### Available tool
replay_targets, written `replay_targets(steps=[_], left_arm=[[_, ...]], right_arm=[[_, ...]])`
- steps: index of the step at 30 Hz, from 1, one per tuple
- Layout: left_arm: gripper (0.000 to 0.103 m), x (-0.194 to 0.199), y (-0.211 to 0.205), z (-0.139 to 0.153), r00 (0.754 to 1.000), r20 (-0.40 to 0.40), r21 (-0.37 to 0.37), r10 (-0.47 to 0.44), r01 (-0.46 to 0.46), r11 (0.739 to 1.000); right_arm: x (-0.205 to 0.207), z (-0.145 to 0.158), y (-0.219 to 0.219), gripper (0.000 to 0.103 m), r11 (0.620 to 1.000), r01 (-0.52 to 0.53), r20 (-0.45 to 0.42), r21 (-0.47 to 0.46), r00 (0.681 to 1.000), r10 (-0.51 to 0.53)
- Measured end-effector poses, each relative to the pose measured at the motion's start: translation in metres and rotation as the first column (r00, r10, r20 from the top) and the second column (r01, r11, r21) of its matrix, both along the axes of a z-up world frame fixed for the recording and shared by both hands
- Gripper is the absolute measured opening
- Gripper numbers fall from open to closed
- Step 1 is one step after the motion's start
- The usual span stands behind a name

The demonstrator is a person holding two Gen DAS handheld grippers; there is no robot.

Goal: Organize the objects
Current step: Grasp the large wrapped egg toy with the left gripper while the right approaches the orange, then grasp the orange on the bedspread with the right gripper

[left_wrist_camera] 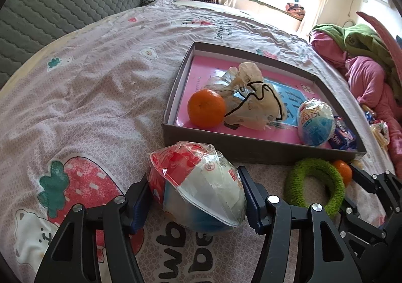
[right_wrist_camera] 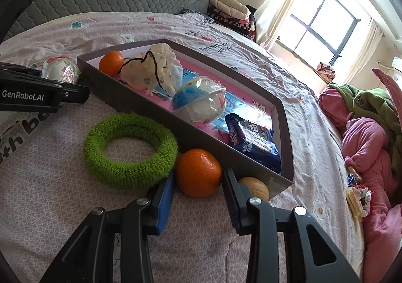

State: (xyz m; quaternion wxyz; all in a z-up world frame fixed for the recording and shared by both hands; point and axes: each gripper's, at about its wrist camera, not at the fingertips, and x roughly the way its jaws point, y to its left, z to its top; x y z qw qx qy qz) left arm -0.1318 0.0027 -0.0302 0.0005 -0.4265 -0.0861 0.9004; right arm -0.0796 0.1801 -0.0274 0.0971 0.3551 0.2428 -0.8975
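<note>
The box (right_wrist_camera: 155, 104) already held several items. On the bed, the left gripper (left_wrist_camera: 198, 197) apparently pinched a wrapped ball (left_wrist_camera: 201, 187); the right gripper (right_wrist_camera: 198, 182) clamped an orange (right_wrist_camera: 198, 172). A green ring (right_wrist_camera: 130, 149) remained.

"GenRobot.AI" on left hand-held gripper (right_wrist_camera: 65, 94), "with be" on bedsheet (right_wrist_camera: 50, 207)

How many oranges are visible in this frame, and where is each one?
2. One orange in the box sits at a corner of the grey box. The orange on the bedsheet lies outside the box, between the right gripper fingers. Others may be hidden.
</note>
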Motion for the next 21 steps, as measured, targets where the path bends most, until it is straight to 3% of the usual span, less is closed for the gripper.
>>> replay_targets(steps=[21], left_arm=[[0.064,0.020,0.017,0.022,0.996,-0.059,-0.017,-0.062,0.061,0.998]], right_arm=[[0.007,0.020,0.019,0.039,0.988,0.005,0.027,-0.155,1.000,-0.001]])
